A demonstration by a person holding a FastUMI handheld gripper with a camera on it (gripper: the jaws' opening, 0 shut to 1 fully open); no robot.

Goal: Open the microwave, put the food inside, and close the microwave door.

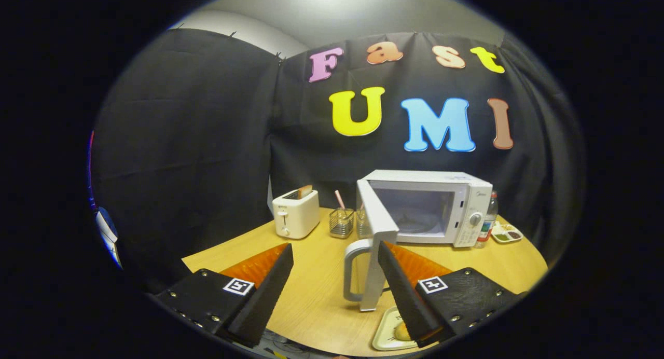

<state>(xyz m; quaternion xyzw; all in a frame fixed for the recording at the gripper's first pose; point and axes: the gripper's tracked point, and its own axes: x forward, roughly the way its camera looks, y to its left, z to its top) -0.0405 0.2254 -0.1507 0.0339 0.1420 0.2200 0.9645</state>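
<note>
We see the microwave at the table's far side, its door swung wide, cavity bare. Our gripper is spread, pinching nothing, the door handle between its fingers. A plate with food lies under one finger. A toaster holds bread; a mesh cup holds a straw.

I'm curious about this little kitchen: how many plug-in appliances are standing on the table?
2. The white toaster stands at the table's back left; the microwave, door swung open, stands to its right. The open gripper has the door's handle between its fingers. More may be hidden.
</note>
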